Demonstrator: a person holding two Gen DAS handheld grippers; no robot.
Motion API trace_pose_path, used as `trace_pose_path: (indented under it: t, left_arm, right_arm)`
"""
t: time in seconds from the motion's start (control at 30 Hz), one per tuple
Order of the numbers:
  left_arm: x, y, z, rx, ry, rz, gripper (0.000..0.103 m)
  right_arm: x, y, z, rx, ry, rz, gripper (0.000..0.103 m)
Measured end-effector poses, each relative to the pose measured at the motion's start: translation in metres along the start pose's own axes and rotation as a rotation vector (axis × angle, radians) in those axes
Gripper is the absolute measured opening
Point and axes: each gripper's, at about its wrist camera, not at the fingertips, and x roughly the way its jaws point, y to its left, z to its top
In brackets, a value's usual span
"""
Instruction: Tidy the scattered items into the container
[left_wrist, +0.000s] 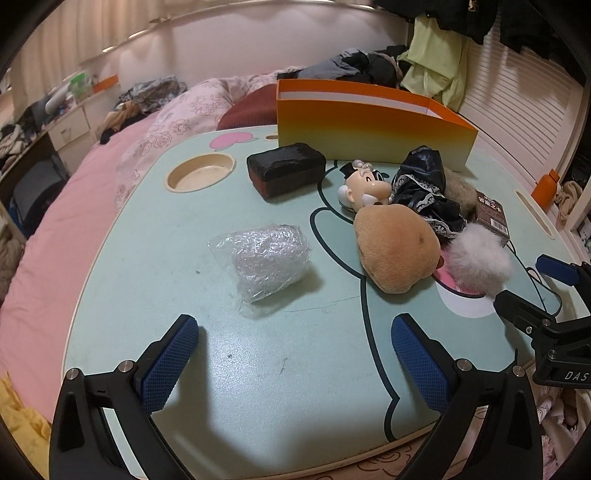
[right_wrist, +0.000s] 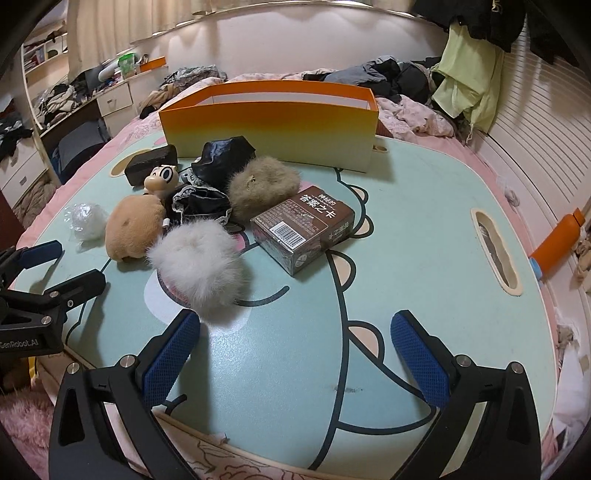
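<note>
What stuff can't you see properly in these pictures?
- Inside of the orange box: both views, its tall front wall hides the bottom.
- Grey-brown fluffy thing: left view, mostly behind the black lacy cloth.
- Brown card box: left view, partly behind the white pom-pom; its small print is unreadable.
- Clear plastic bag: right view, too small and pale to tell its contents.

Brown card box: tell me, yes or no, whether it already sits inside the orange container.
No, the brown card box lies on the table, in front of the orange container.
</note>
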Motion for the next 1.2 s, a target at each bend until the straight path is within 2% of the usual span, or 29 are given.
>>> trace_pose_path:
  t: [1.2]
  left_arm:
    - [-0.0018, -0.0038, -0.0005, 0.008, -0.005, -0.007, 0.103]
  right_arm:
    - [-0.0004, 0.0002, -0.0001, 0.001, 0.001, 0.000, 0.103]
